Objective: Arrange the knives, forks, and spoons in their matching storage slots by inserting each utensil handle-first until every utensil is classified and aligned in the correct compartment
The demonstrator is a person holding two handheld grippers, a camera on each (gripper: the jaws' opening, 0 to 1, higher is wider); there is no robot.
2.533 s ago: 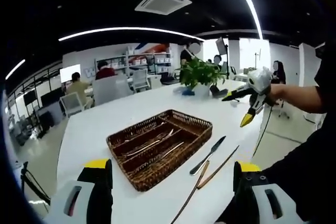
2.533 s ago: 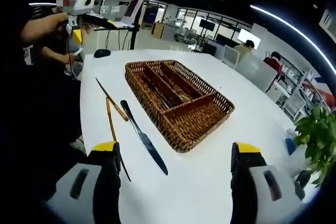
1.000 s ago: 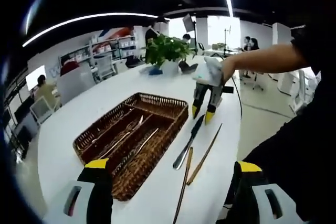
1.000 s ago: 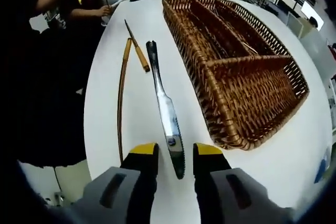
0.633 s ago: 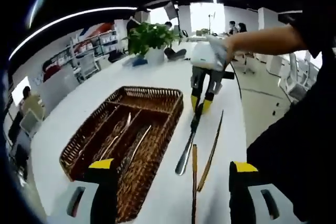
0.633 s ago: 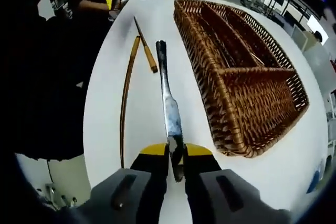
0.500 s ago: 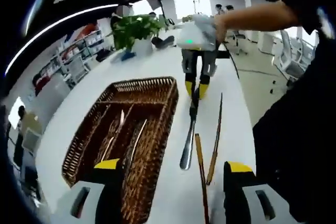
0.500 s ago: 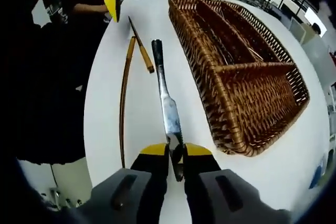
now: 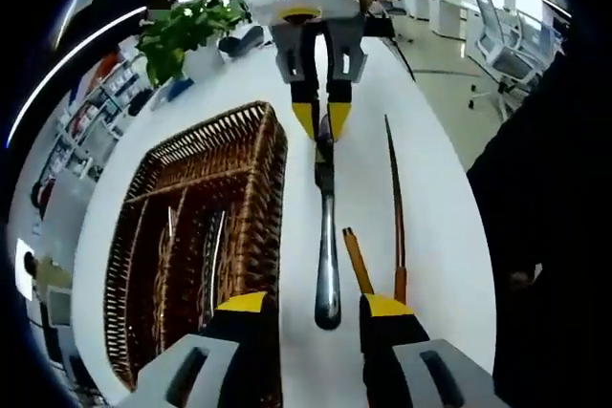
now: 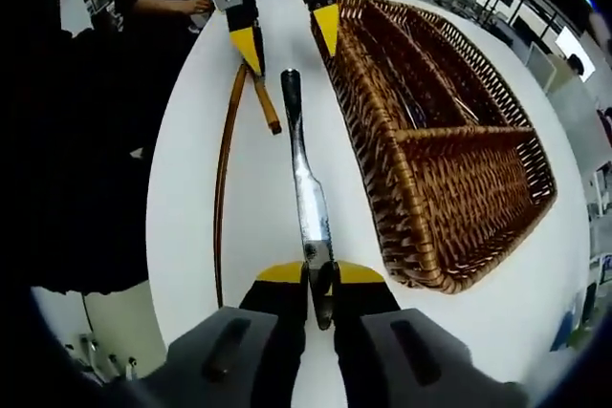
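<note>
**A:** Left gripper view first. Where's the knife?

**B:** The silver table knife (image 9: 327,236) lies on the round white table (image 9: 435,236), its long axis running straight away from the left gripper (image 9: 317,305). The rounded handle end sits between that gripper's yellow-tipped jaws, which stand apart, released. At the far blade end the right gripper (image 9: 319,119) is clenched on the knife.

**A:** Anything crowding it?

**B:** Two brown wooden chopsticks (image 9: 394,207) lie just beside it on one side, the brown wicker cutlery basket (image 9: 256,169) on the other, with utensils already in its slots.

**A:** Right gripper view?

**B:** The right gripper (image 10: 320,274) grips the table knife (image 10: 302,188) by the blade; the handle points away, toward the left gripper (image 10: 285,45), whose jaws straddle it, spread. The wicker basket (image 10: 382,179) runs parallel, near; the chopsticks (image 10: 229,160) lie opposite.

**A:** So the move?

**B:** Probably a handover or joint lift; the basket wall is the obstacle to clear.
</note>
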